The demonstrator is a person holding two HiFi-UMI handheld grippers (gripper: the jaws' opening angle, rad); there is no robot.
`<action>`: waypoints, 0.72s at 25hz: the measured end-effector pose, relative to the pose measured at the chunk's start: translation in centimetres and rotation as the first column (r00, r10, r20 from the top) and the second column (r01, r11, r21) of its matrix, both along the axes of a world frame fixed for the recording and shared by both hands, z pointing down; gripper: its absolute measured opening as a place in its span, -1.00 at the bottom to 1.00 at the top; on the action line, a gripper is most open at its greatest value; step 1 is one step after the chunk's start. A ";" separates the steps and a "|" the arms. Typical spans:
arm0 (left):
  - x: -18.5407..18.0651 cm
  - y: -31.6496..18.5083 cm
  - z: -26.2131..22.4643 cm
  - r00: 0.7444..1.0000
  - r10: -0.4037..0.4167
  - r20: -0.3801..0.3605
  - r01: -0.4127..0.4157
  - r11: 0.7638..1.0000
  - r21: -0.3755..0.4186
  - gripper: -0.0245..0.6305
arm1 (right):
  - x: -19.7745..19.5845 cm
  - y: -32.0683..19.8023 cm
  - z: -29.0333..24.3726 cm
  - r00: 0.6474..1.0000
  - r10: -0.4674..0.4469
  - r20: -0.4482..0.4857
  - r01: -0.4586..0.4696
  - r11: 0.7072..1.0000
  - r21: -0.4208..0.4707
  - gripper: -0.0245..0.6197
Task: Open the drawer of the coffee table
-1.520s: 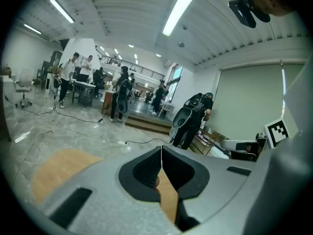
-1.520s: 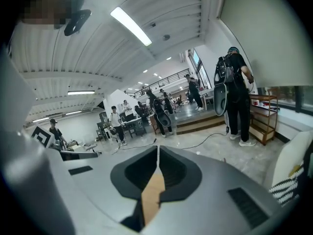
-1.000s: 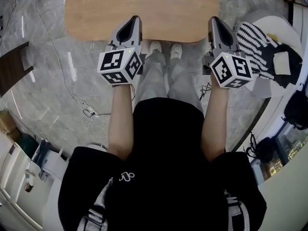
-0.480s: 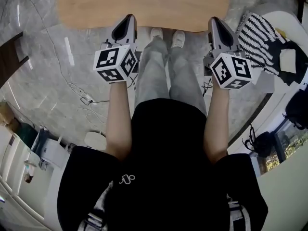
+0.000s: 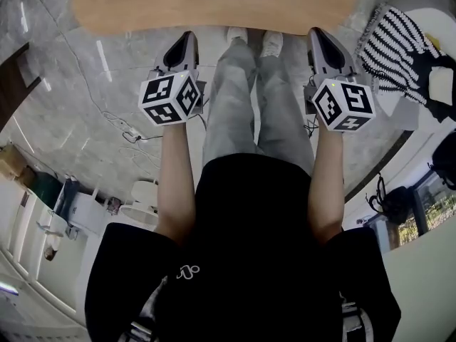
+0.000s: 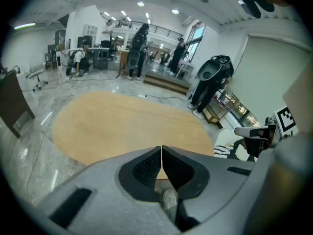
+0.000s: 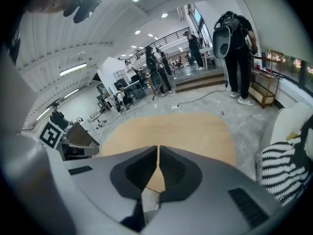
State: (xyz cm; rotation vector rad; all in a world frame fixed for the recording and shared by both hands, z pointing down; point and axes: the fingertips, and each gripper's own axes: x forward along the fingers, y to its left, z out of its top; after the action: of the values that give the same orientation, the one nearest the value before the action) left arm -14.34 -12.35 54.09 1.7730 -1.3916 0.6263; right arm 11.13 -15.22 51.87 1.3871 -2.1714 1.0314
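The coffee table (image 5: pixel 214 2) is a long oval with a light wooden top, lying across the top of the head view; no drawer shows from here. Its top (image 6: pixel 122 126) fills the middle of the left gripper view and appears again (image 7: pixel 181 129) ahead of the right gripper. My left gripper (image 5: pixel 187 38) hangs just short of the table's near edge, jaws shut with nothing between them. My right gripper (image 5: pixel 317 34) is level with it on the right, also shut and empty. The person's legs and white shoes (image 5: pixel 249 41) stand between the two grippers.
A black-and-white striped cushion (image 5: pixel 388 45) lies on a white seat (image 5: pixel 420 13) right of the table. A cable (image 5: pixel 121 130) trails over the grey marble floor at left. A dark board (image 5: pixel 11 84) stands at the left edge. People stand far behind the table (image 6: pixel 139 43).
Both grippers have come down toward the floor and the table's near edge. The table has slid up toward the top of the head view. Both jaws stayed shut.
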 end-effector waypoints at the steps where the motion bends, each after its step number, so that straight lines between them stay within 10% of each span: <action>1: 0.1 0.5 0.9 1.000 -0.003 -0.005 0.003 1.000 -0.018 -0.89 | -0.1 0.4 0.8 1.000 -0.004 -0.002 0.004 1.000 -0.012 -0.88; 18: -1.8 5.1 13.5 0.998 0.047 0.050 -0.037 0.982 -0.184 -0.89 | -0.2 6.9 13.1 0.994 -0.094 -0.058 0.082 0.981 -0.174 -0.88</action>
State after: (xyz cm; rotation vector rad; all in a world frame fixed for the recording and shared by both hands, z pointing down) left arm -16.14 -7.25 67.64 1.6533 -1.2918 0.8038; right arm 10.94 -8.31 65.01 1.2193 -2.0256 1.0955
